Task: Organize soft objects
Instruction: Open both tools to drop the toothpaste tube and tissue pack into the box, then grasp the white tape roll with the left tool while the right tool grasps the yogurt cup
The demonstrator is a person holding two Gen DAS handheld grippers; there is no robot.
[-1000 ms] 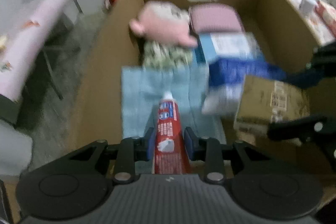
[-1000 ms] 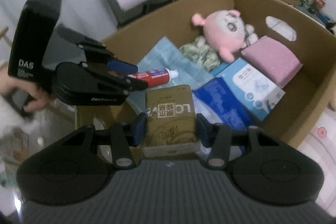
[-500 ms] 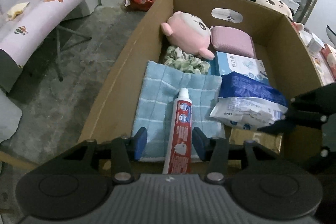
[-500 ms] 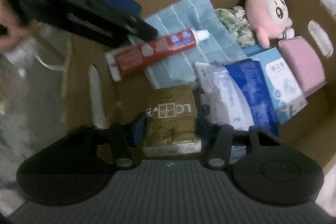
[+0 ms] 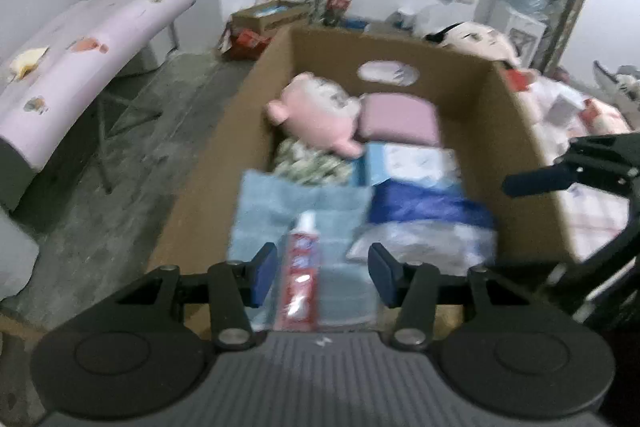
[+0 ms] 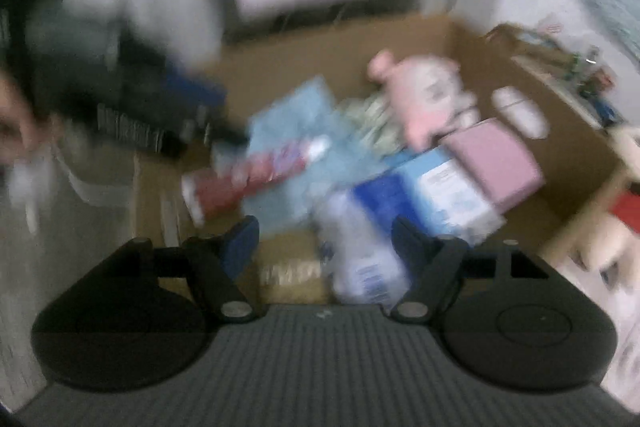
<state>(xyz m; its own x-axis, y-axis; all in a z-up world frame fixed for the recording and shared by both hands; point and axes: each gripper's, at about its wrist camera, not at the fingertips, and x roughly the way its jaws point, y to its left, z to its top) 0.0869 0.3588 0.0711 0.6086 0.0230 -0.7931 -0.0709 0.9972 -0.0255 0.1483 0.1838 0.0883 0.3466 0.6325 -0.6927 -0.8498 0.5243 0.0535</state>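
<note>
The toothpaste tube (image 5: 301, 269) is red with a white cap and blue-and-white print, lying flat on a pale blue towel (image 5: 298, 213) at the near end of an open cardboard box (image 5: 224, 147). It sits between the fingers of the left gripper (image 5: 319, 274), cap pointing away from it, nearer the left pad than the right — neither pad touches it, so the tube is released; these jaws have just been opening. Beyond the towel from the left gripper lie a patterned green-and-white fabric bundle (image 5: 312, 163) and a pink plush toy (image 5: 316, 115), with a pink pad (image 5: 400, 119) to the right of the plush. Nearer, on the right, are a light blue packet (image 5: 416, 161) and a blue-and-white plastic pack (image 5: 428, 227). In the right wrist view, heavily blurred, the right gripper (image 6: 325, 241) stands with its fingers spread wide and pressing on nothing; its jaws have just been opening. A gold-brown packet (image 6: 294, 267) lies in the box below and between those fingers, toward the left one — clear of both pads, released. The blue-and-white plastic pack (image 6: 360, 239) lies beside it toward the right finger. The toothpaste tube (image 6: 248, 183) lies ahead and left of the right gripper, across the towel's edge.
</note>
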